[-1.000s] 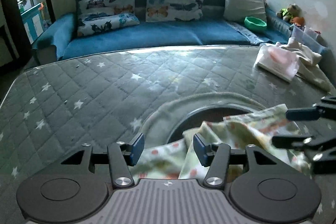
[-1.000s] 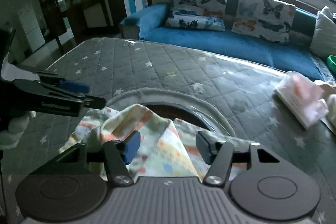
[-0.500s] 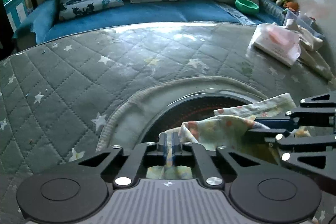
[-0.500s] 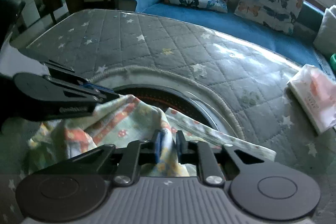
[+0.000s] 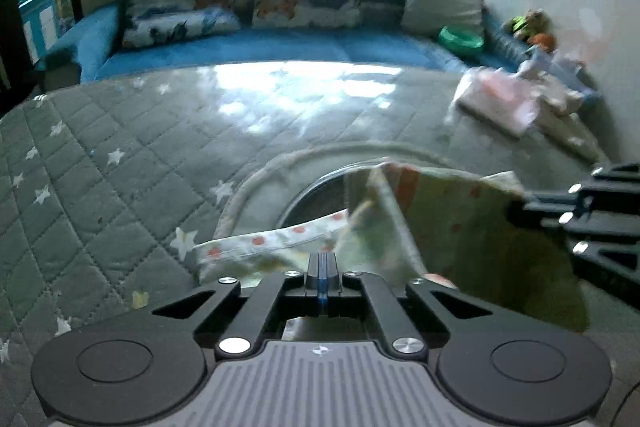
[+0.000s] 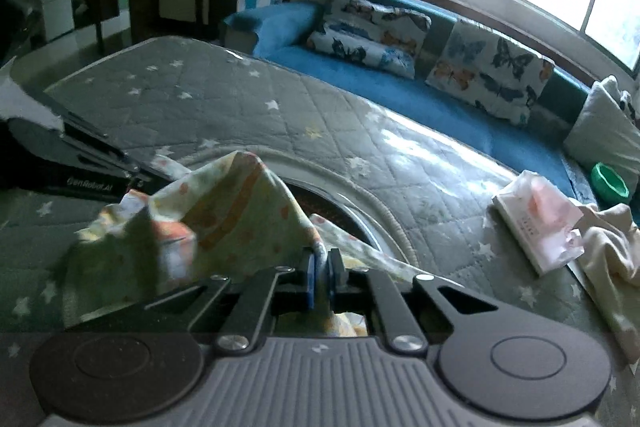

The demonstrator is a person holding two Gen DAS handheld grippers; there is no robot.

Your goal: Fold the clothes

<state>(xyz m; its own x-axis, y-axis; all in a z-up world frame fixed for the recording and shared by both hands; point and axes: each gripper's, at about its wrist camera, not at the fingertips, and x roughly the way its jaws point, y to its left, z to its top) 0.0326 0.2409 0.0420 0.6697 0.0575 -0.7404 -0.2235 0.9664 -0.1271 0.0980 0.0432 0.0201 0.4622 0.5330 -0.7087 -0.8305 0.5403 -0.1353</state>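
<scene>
A pale yellow-green printed garment (image 5: 460,239) (image 6: 224,215) is lifted above a round opening in the grey star-quilted cover (image 5: 120,147). My left gripper (image 5: 322,267) is shut on its edge. My right gripper (image 6: 320,267) is shut on another bunch of the same cloth. The right gripper shows at the right of the left wrist view (image 5: 580,215); the left gripper shows at the left of the right wrist view (image 6: 80,163). The cloth hangs stretched between them.
A folded pink-white cloth (image 6: 536,219) and a cream garment (image 6: 612,251) lie at the cover's right edge. A blue sofa (image 5: 280,47) with butterfly cushions (image 6: 488,75) and a green bowl (image 5: 460,39) stands behind. The round opening's rim (image 5: 320,183) lies under the cloth.
Both grippers have closed on the printed garment and lifted it up off the round opening; the cloth now hangs between them.
</scene>
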